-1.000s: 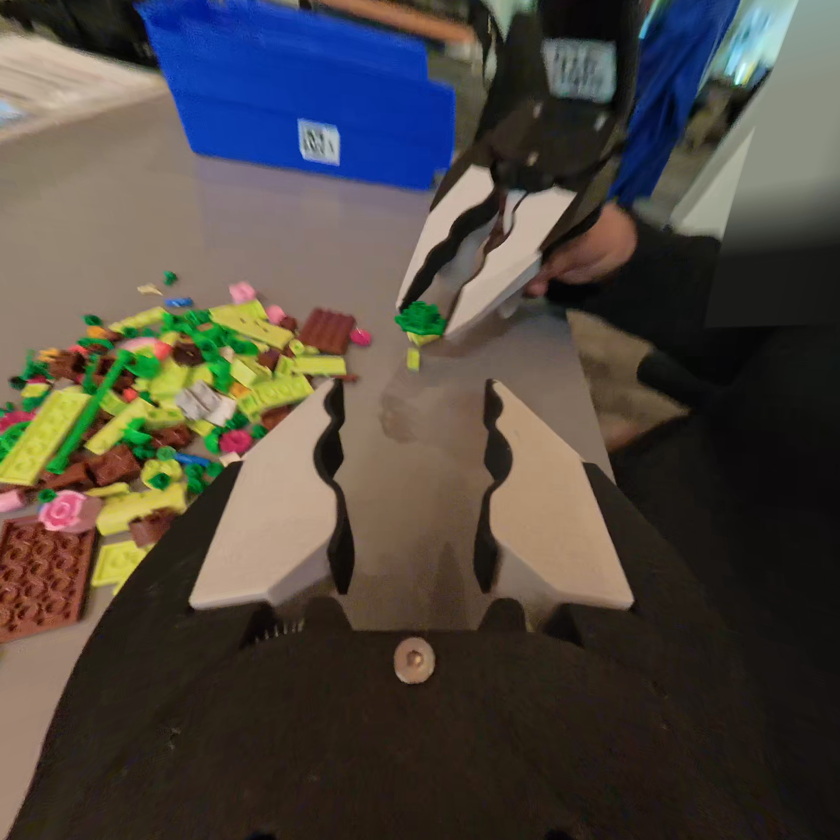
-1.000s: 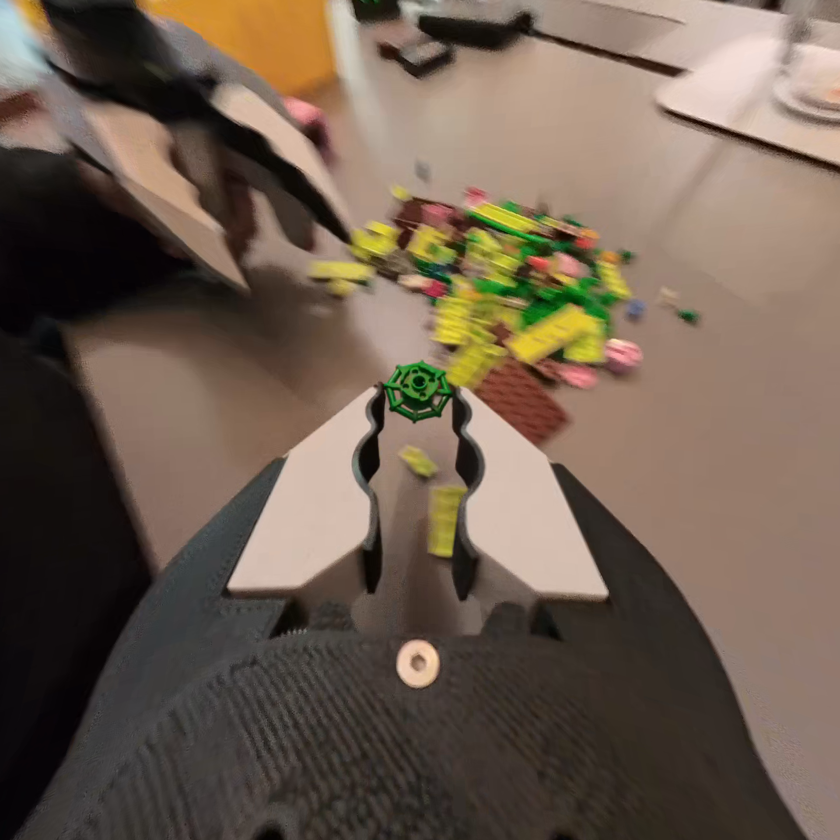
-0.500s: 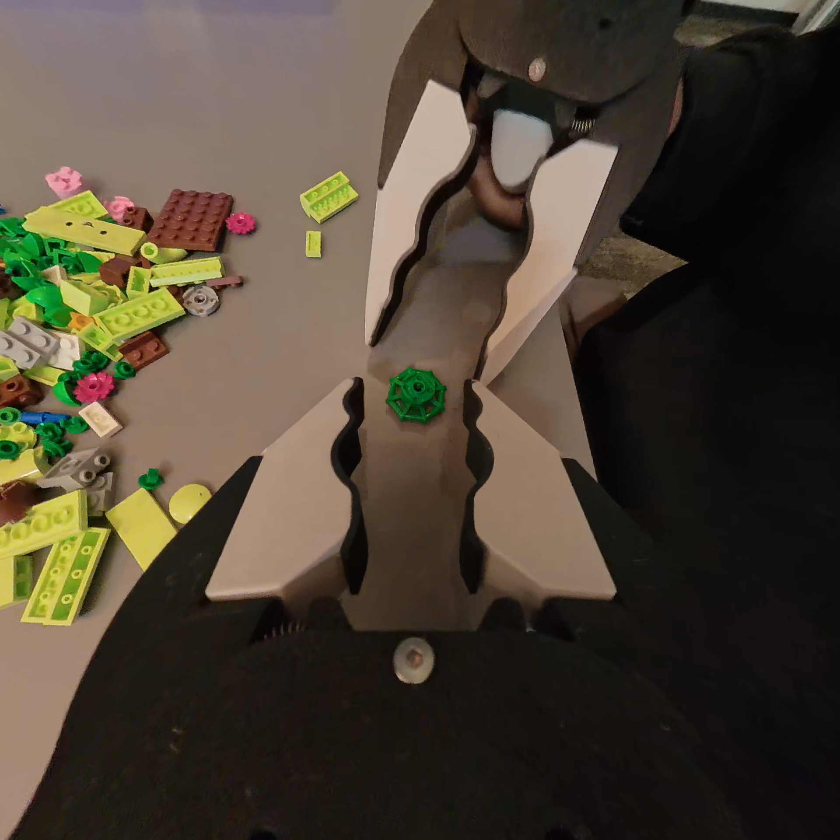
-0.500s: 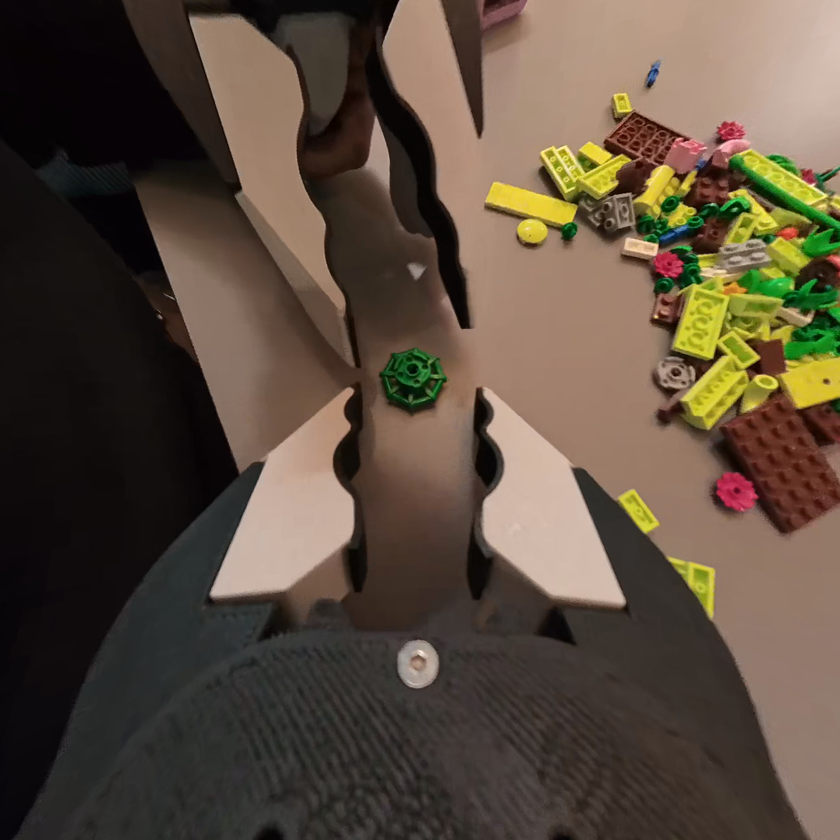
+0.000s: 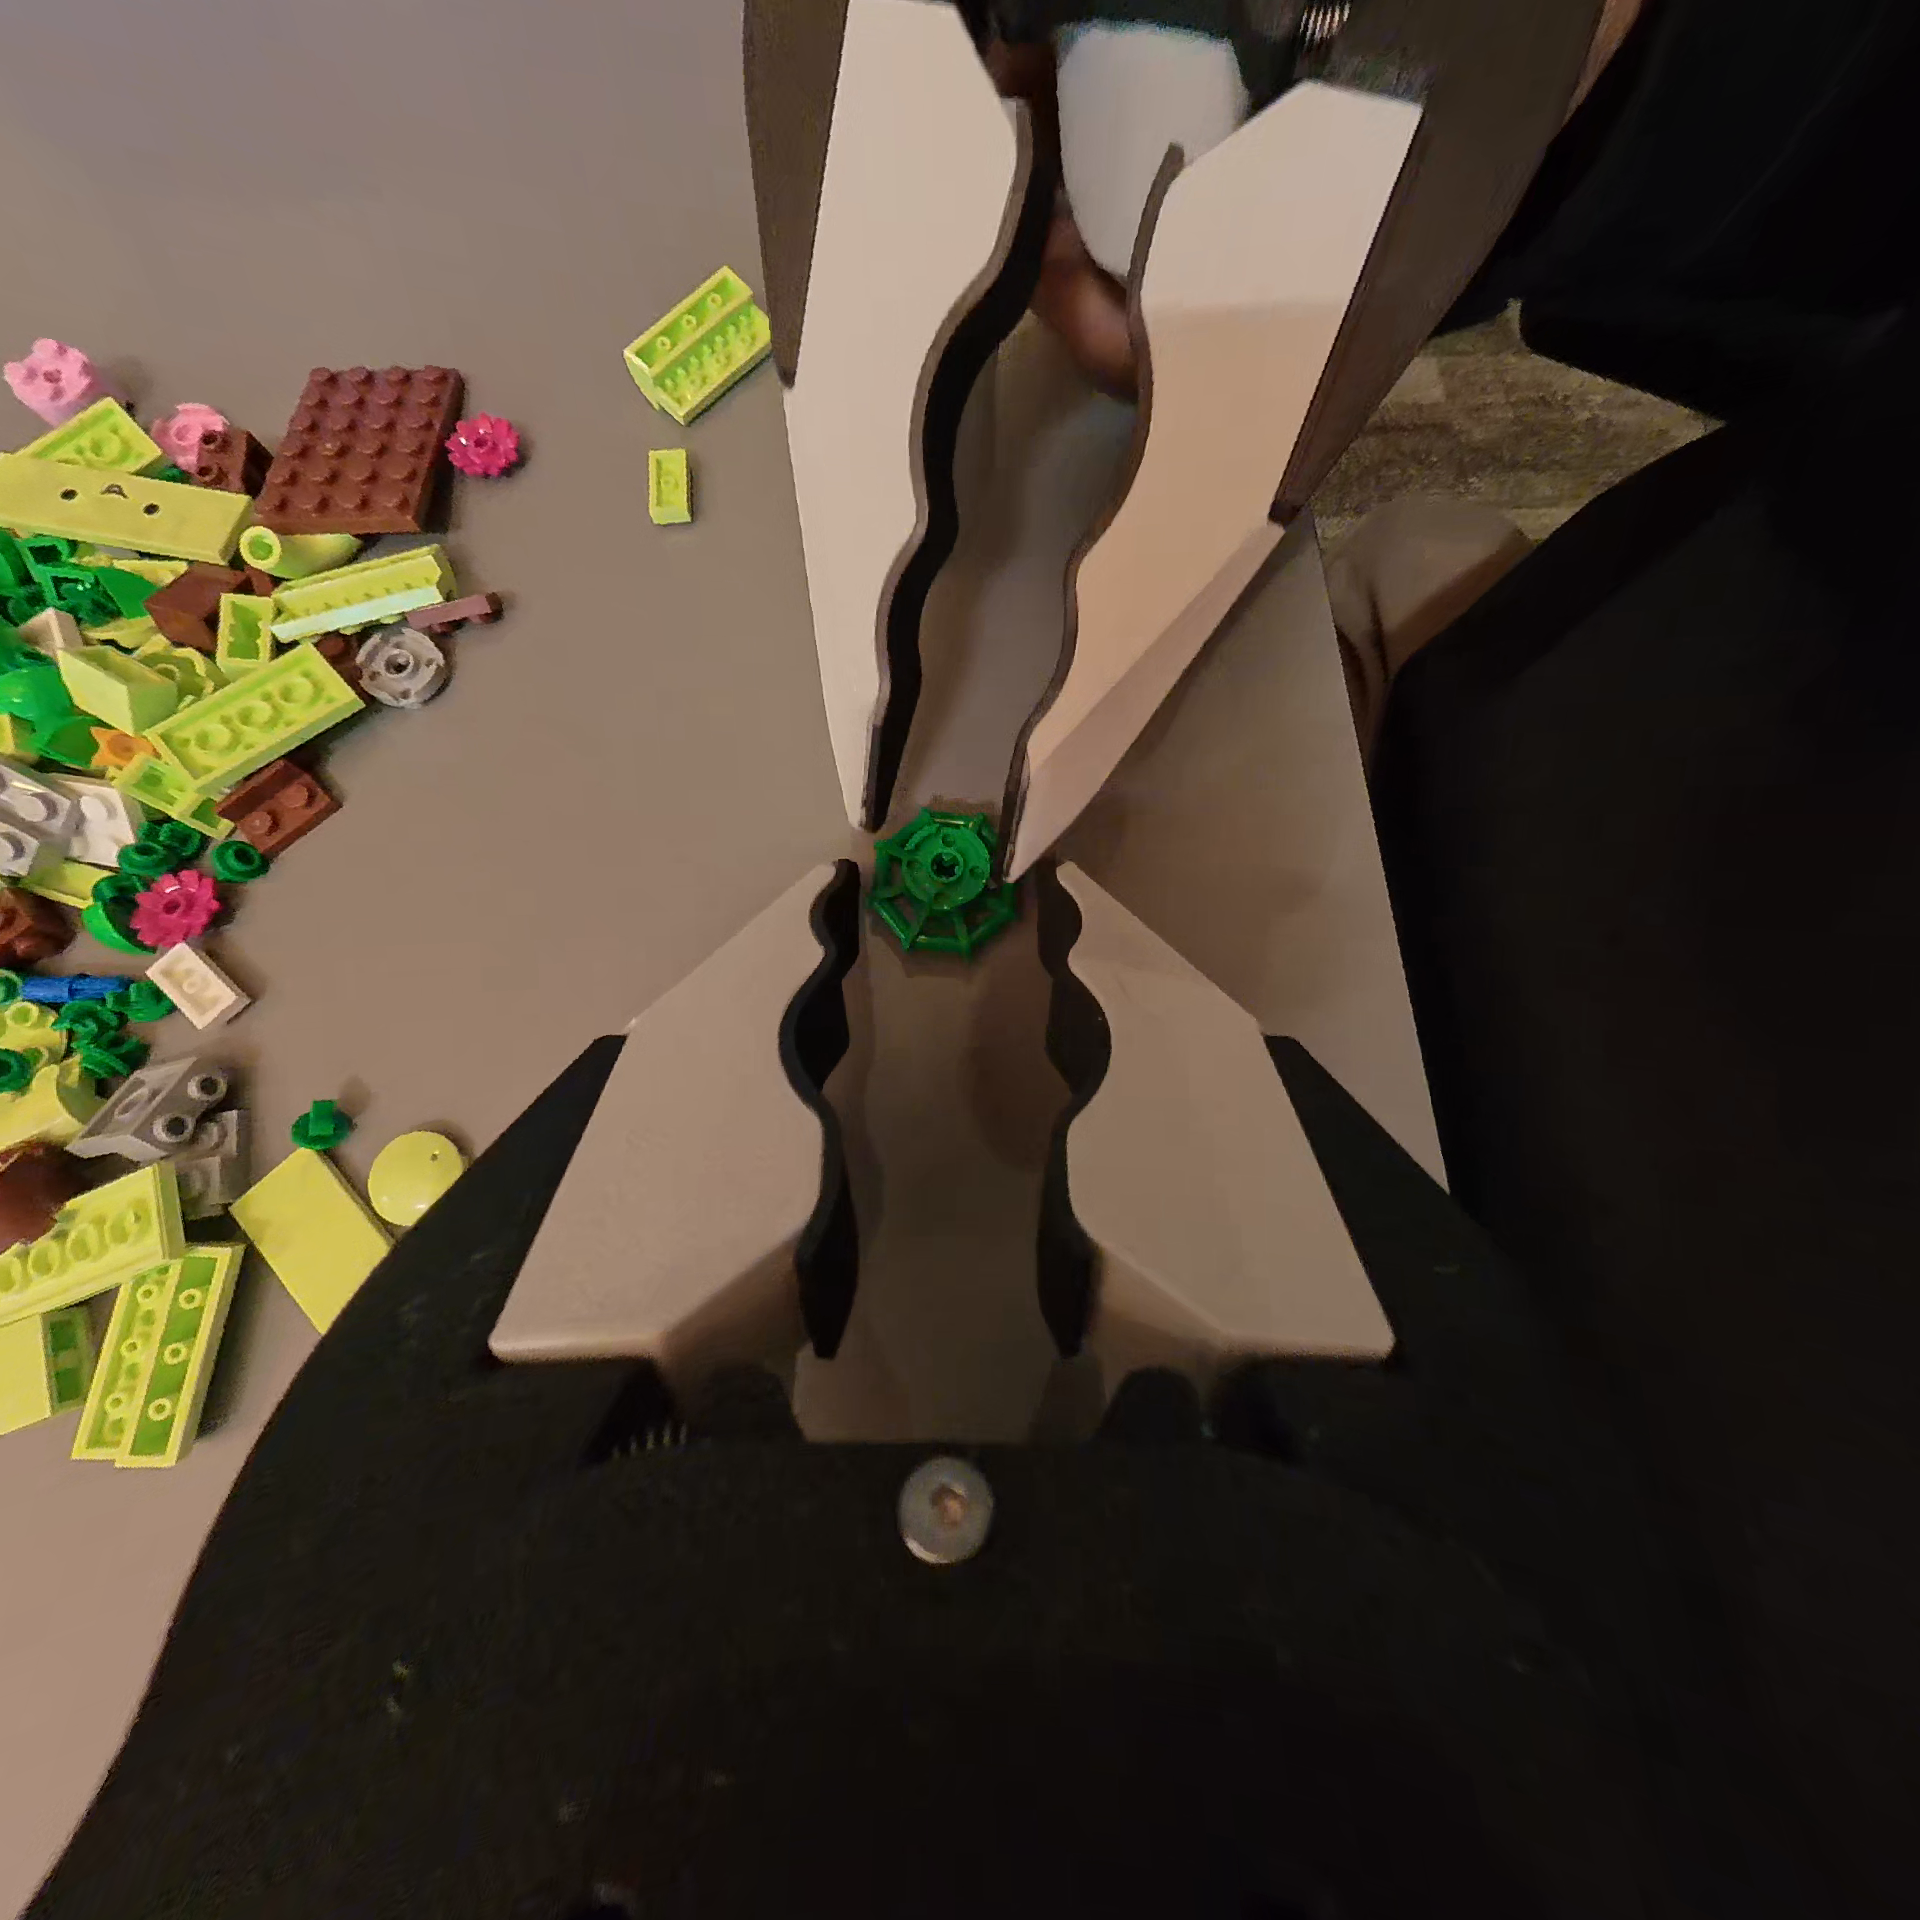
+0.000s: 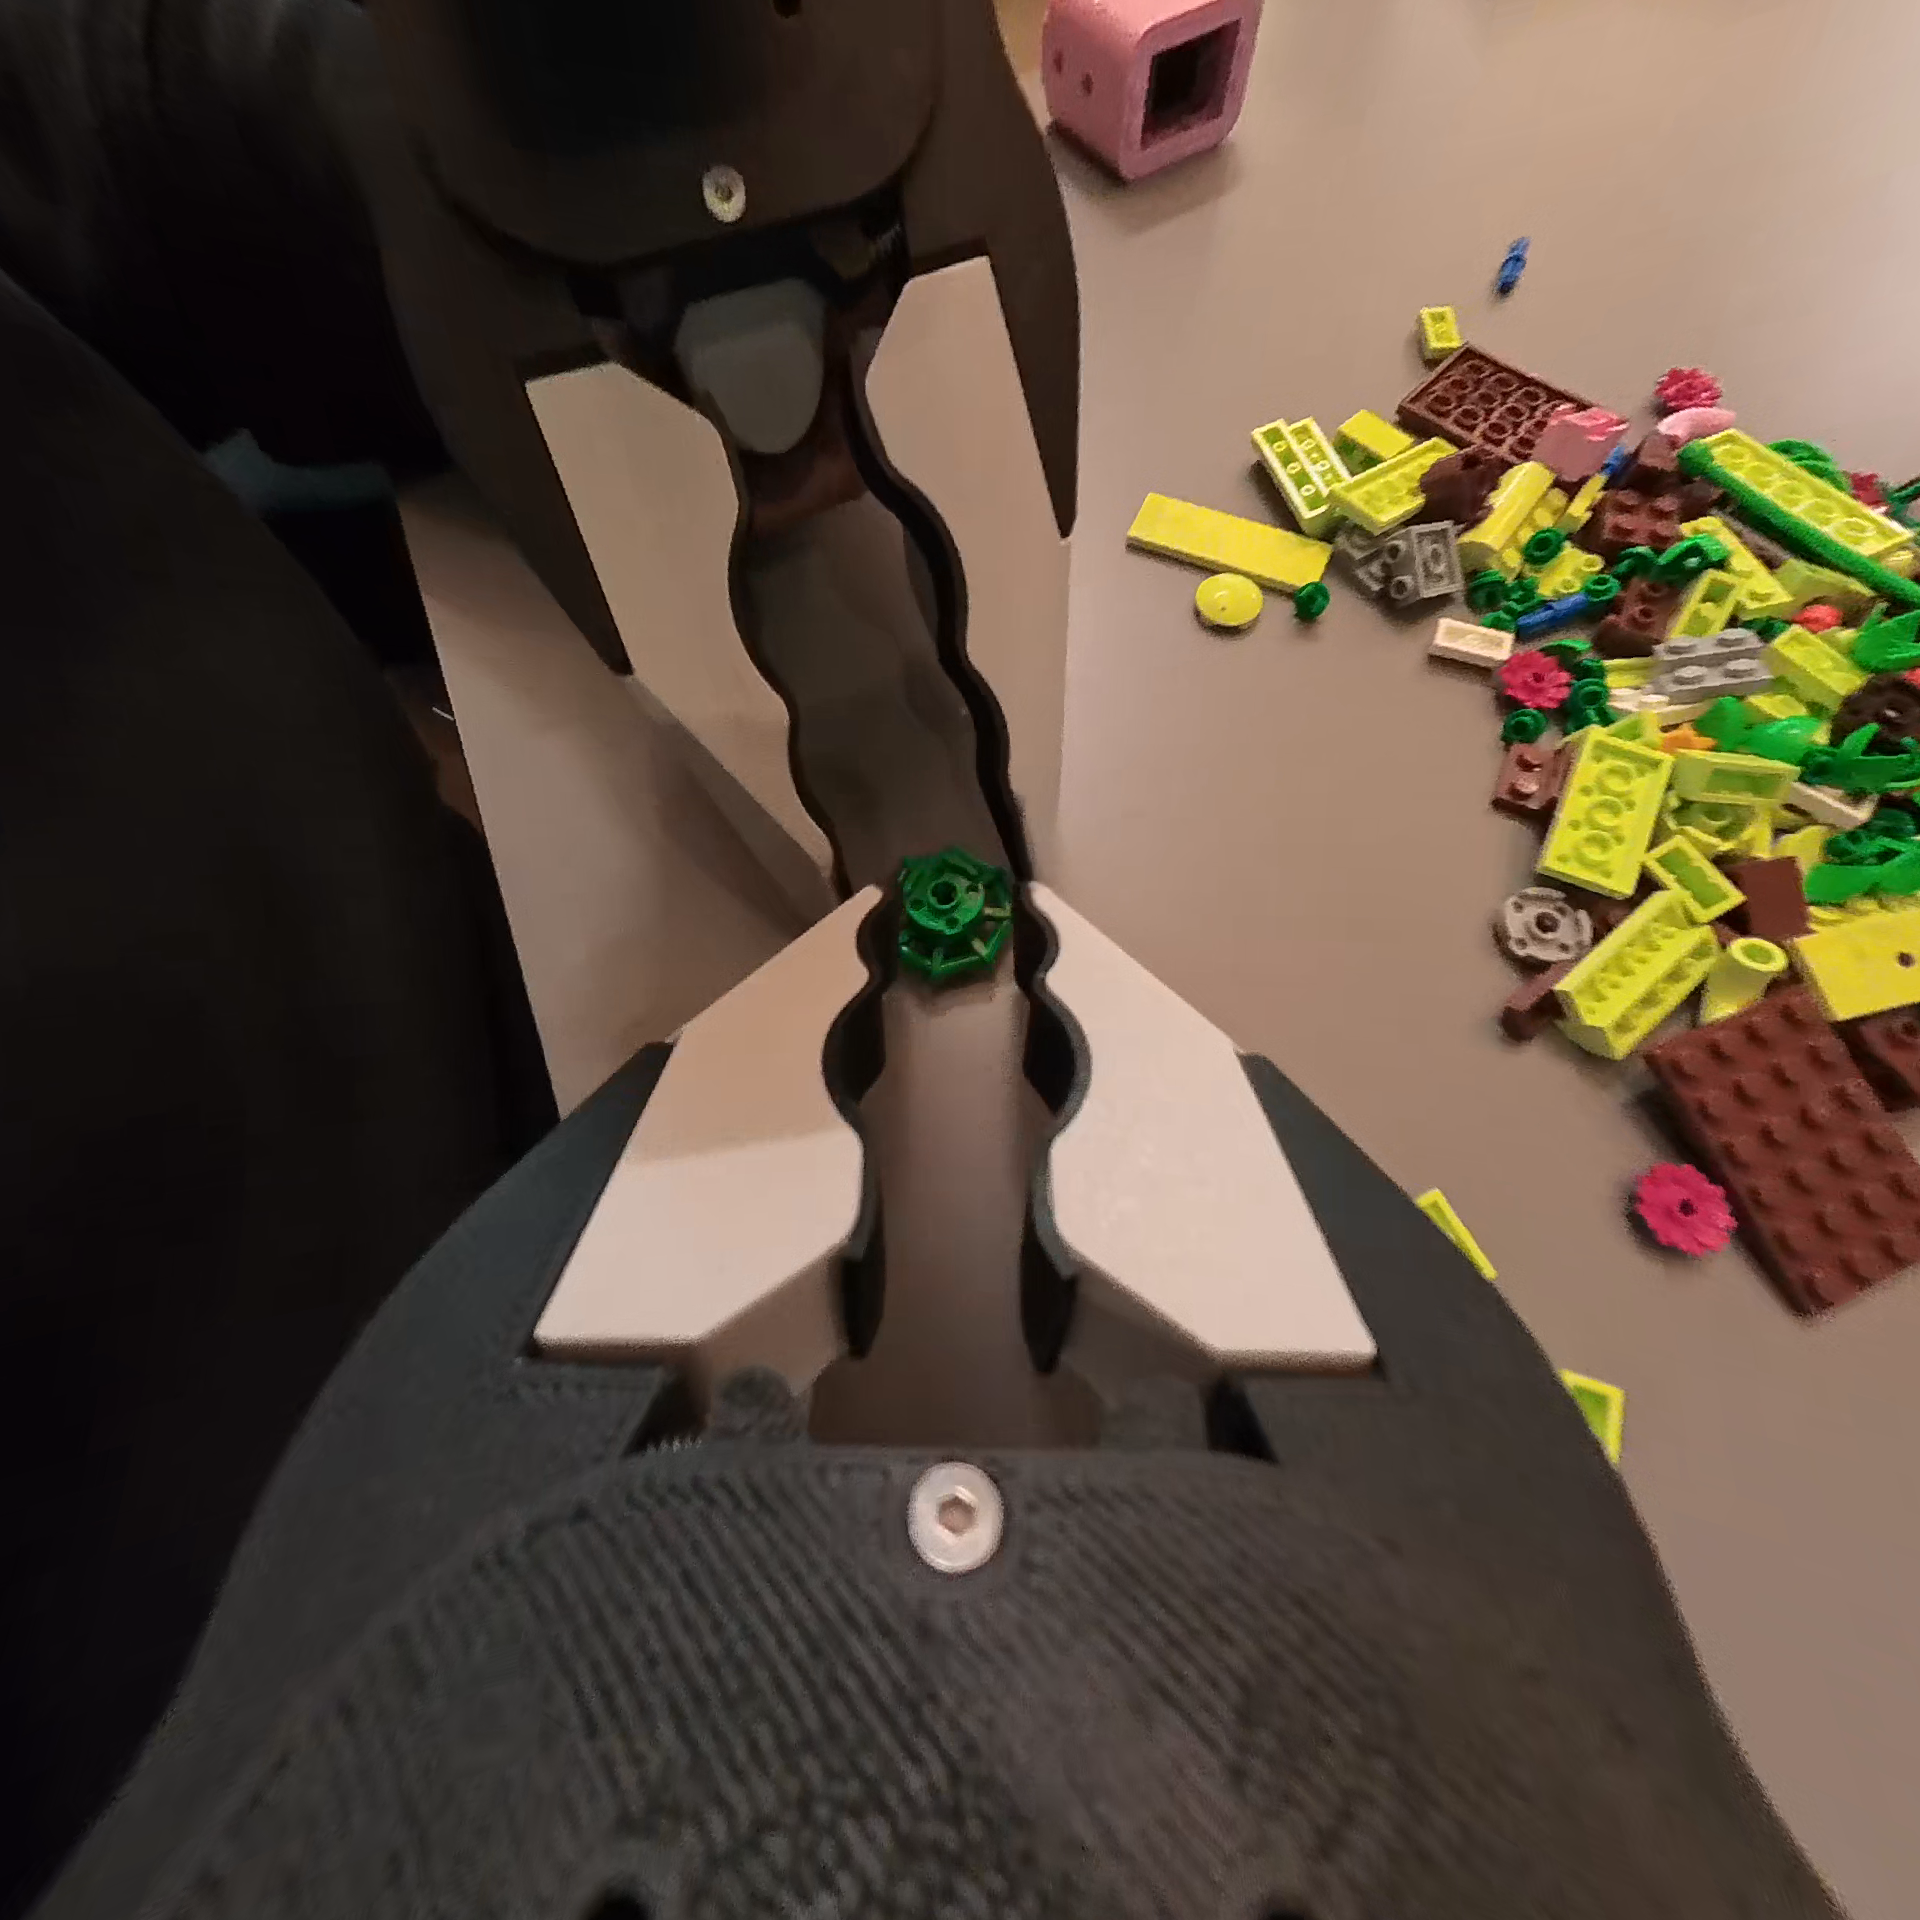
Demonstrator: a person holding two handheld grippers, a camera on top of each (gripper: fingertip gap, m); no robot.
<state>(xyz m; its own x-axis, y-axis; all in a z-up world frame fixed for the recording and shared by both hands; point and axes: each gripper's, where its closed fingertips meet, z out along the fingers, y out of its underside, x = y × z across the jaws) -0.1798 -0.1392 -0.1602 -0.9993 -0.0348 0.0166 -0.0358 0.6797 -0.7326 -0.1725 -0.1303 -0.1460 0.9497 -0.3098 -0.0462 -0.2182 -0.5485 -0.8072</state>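
A small dark green round piece with a web pattern (image 5: 940,878) lies on the grey table (image 5: 582,208), close to its edge. My two grippers meet tip to tip over it. My right gripper (image 6: 951,894) has closed in on the green piece (image 6: 951,925), and its fingertips touch the rim on both sides; it also shows in the left wrist view (image 5: 940,831), coming in from the top. My left gripper (image 5: 945,873) is open, its tips straddling the piece with a gap on each side. It shows opposite in the right wrist view (image 6: 925,883).
A pile of lime, green, brown, grey and pink bricks (image 5: 208,727) lies to the left of my left gripper, and in the right wrist view (image 6: 1662,727) to the right. A brown studded plate (image 6: 1808,1143) and a pink hollow cube (image 6: 1143,83) lie nearby. Dark clothing fills the table-edge side. Both grippers' tips are close together, under 4 cm apart. Left tips and right tips are each some 15 cm from the brown studded plate (image 6: 1808,1143). Seen from the left wrist view (image 5: 357,437) as well.
One second ago my right gripper carried the green piece. Half a second ago it lay on the table between both open grippers. Now both have moved in, and the right has closed on it.
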